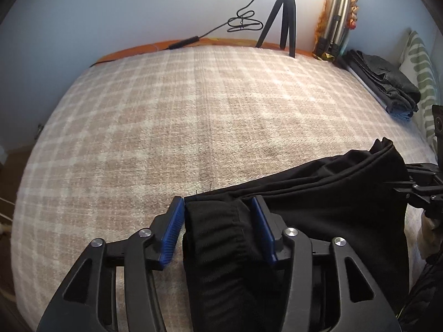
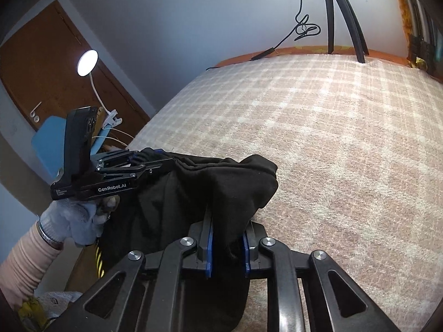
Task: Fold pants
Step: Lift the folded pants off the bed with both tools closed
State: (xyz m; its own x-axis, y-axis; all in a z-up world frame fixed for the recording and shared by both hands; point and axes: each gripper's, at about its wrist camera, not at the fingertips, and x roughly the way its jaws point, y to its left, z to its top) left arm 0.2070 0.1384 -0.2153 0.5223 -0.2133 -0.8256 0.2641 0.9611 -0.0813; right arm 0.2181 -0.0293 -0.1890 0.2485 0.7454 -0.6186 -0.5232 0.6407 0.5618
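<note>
The black pants (image 1: 318, 193) hang stretched between my two grippers above the near edge of the bed. My left gripper (image 1: 218, 207) is shut on the bunched waistband, which fills the gap between its blue pads (image 1: 171, 238). My right gripper (image 2: 227, 227) is shut on another part of the black pants (image 2: 221, 182). The left gripper also shows in the right wrist view (image 2: 144, 157), held by a gloved hand (image 2: 74, 221), with cloth in its fingers. The right gripper shows at the right edge of the left wrist view (image 1: 415, 179).
A beige plaid blanket (image 1: 193, 110) covers the bed. A black tripod (image 1: 285, 13) and a cable stand at the far edge by the wall. A pile of folded dark clothes (image 1: 387, 83) lies at the far right beside a striped pillow (image 1: 423, 69). A lamp (image 2: 87, 62) and door are left.
</note>
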